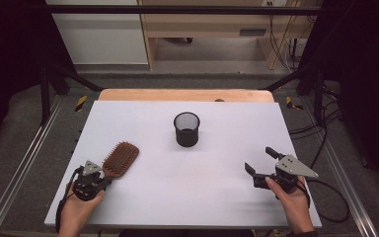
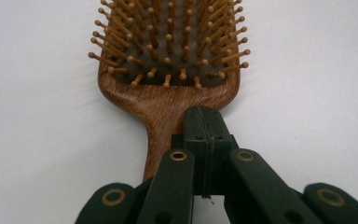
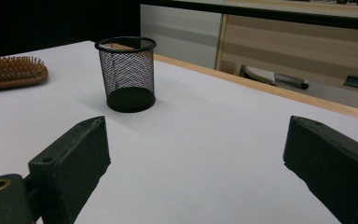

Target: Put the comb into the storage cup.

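Observation:
A wooden paddle hairbrush lies bristles up at the left of the white tabletop, its handle pointing toward the person. My left gripper sits over the handle, its jaws pressed flat together with only a thin seam between them. The handle passes beneath and to the left of them, not between them. My right gripper hovers low at the right, jaws wide apart with nothing between them. A black mesh cup stands upright mid-table, and the brush lies to its left.
A wooden strip runs along the table's far edge. Metal rails flank both sides, and cables lie on the floor at the right. Beyond the table are a cabinet and shelving.

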